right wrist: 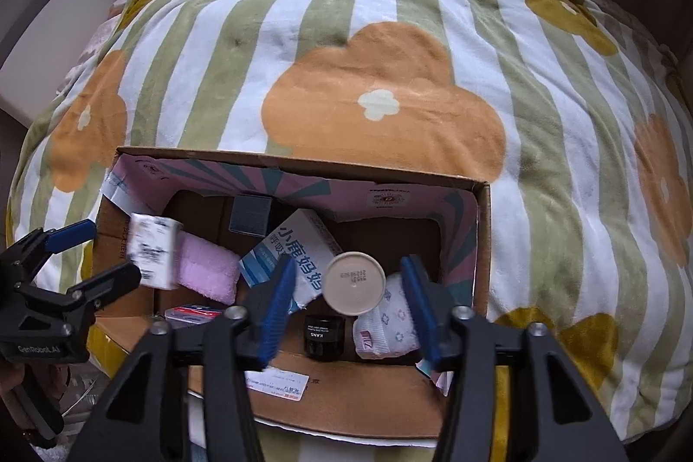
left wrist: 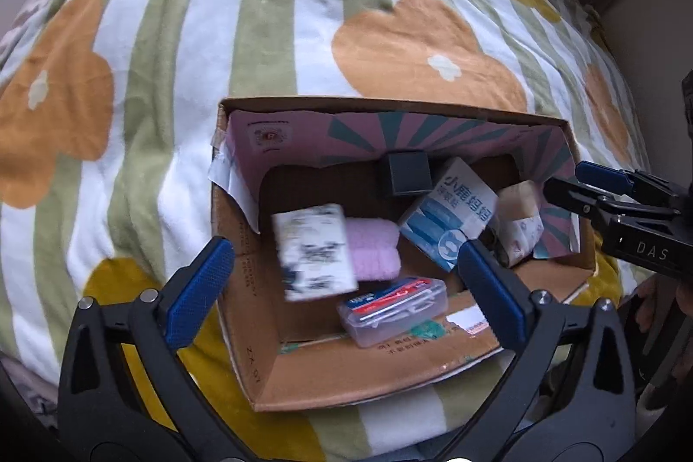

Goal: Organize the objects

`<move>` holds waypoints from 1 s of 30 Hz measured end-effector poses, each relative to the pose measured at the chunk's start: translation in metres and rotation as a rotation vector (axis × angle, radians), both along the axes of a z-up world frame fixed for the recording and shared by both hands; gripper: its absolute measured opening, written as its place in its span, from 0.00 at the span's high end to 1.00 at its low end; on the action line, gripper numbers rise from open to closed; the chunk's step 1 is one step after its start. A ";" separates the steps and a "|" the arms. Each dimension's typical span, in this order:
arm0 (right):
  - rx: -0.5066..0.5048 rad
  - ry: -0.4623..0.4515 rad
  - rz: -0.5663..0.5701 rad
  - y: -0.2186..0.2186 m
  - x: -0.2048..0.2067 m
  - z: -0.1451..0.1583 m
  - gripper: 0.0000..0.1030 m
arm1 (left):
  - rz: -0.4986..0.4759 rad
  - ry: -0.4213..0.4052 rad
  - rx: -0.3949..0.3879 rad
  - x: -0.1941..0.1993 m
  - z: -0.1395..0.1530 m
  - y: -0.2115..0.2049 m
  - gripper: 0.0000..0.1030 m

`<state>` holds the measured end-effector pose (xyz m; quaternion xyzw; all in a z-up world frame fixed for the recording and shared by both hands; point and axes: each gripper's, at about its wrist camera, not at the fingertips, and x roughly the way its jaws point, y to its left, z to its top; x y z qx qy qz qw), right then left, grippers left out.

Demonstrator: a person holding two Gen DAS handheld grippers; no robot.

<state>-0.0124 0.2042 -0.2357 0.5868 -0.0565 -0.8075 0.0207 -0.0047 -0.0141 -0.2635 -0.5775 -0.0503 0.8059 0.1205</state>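
An open cardboard box (left wrist: 277,371) (right wrist: 483,245) sits on a flowered blanket. Inside lie a pink towel (left wrist: 374,250) (right wrist: 205,271), a blue-and-white carton (left wrist: 450,215) (right wrist: 294,245), a clear plastic case (left wrist: 394,308), a dark cube (left wrist: 407,174), a black jar (right wrist: 322,336) and a floral packet (right wrist: 387,319). A blurred white packet (left wrist: 314,250) (right wrist: 151,254) is in mid-air over the box's left part, between my left gripper's (left wrist: 342,289) open fingers. My right gripper (right wrist: 351,306) is open; a beige cup (right wrist: 354,282), bottom toward the camera, sits between its fingers without touching.
The blanket (left wrist: 303,20) (right wrist: 390,94) covers a rounded cushion all around the box. Pale walls or furniture edge the far left (right wrist: 56,29) and right.
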 end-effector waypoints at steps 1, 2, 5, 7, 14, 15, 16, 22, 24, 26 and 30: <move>-0.032 -0.023 0.005 0.001 0.000 -0.004 0.12 | -0.002 -0.005 0.006 0.000 0.000 0.001 0.00; -0.061 -0.036 0.000 0.003 0.000 -0.008 0.01 | 0.000 -0.006 0.003 0.000 0.000 0.001 0.00; -0.064 -0.027 -0.037 0.007 0.006 -0.009 0.01 | 0.001 -0.006 -0.013 0.003 -0.001 0.004 0.00; -0.046 -0.026 -0.048 0.007 0.008 -0.009 0.01 | 0.000 -0.009 -0.012 0.006 -0.003 0.004 0.00; -0.030 -0.014 -0.061 0.009 0.011 -0.007 0.01 | 0.019 -0.003 -0.002 0.008 -0.002 0.001 0.00; -0.029 -0.010 -0.062 0.009 0.011 -0.006 0.01 | 0.025 -0.001 -0.003 0.008 0.000 0.000 0.00; -0.029 -0.007 -0.063 0.009 0.010 -0.005 0.01 | 0.031 0.004 -0.005 0.007 0.001 -0.001 0.00; -0.030 0.016 -0.083 0.008 0.008 0.018 0.01 | 0.034 0.043 -0.011 0.005 0.032 -0.002 0.00; -0.044 0.027 -0.092 0.007 0.007 0.033 0.01 | 0.038 0.070 -0.018 0.004 0.050 -0.002 0.00; -0.035 0.042 -0.088 0.005 0.007 0.053 0.01 | 0.045 0.096 -0.017 0.003 0.071 -0.003 0.00; -0.004 0.091 -0.073 0.000 0.008 0.097 0.01 | 0.060 0.150 -0.009 0.003 0.118 -0.006 0.00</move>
